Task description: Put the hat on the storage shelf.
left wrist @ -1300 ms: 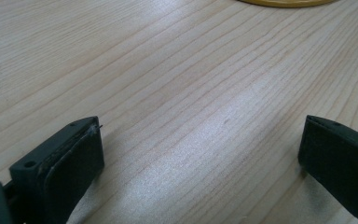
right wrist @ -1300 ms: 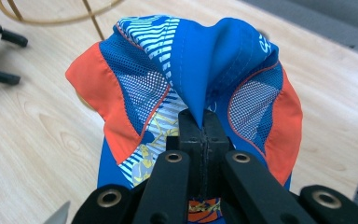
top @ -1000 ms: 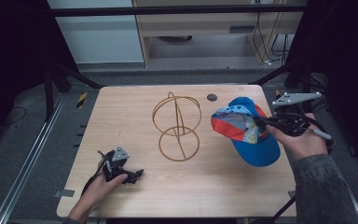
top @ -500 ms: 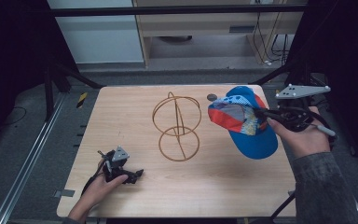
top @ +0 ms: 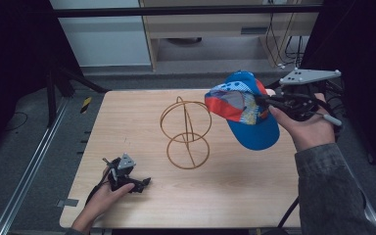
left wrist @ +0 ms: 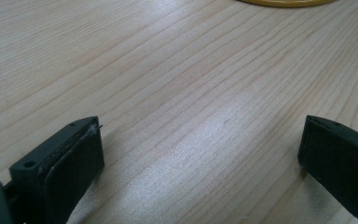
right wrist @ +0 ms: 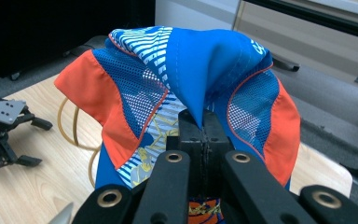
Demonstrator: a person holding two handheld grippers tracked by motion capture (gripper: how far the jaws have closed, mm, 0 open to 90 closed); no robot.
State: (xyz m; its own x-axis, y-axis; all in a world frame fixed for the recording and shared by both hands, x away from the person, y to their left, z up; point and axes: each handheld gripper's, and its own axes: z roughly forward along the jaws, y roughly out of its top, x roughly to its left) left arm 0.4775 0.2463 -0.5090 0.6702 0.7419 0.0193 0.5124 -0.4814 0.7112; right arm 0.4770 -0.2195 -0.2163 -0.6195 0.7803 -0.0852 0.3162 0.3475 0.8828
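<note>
A blue, orange and white mesh cap (top: 243,111) hangs in the air over the table's right side, just right of a gold wire stand (top: 186,133) made of crossed rings. My right gripper (top: 266,101) is shut on a fold of the cap's fabric; in the right gripper view the jaws (right wrist: 201,125) pinch the blue cloth, and the cap (right wrist: 186,65) spreads above them. My left gripper (top: 143,185) rests on the table near the front left corner. It is open, with bare wood between its fingers (left wrist: 200,140). An edge of the stand's base ring (left wrist: 284,2) lies ahead of it.
The wooden table (top: 127,112) has a dark round hole behind the cap. Dark floor and a metal rail (top: 29,166) lie to the left, and a cabinet and cables stand behind. In the right gripper view the left gripper (right wrist: 37,142) shows at far left.
My right gripper has lifted the cap higher and carried it left, closer to the wire stand. The left gripper has stayed put.
</note>
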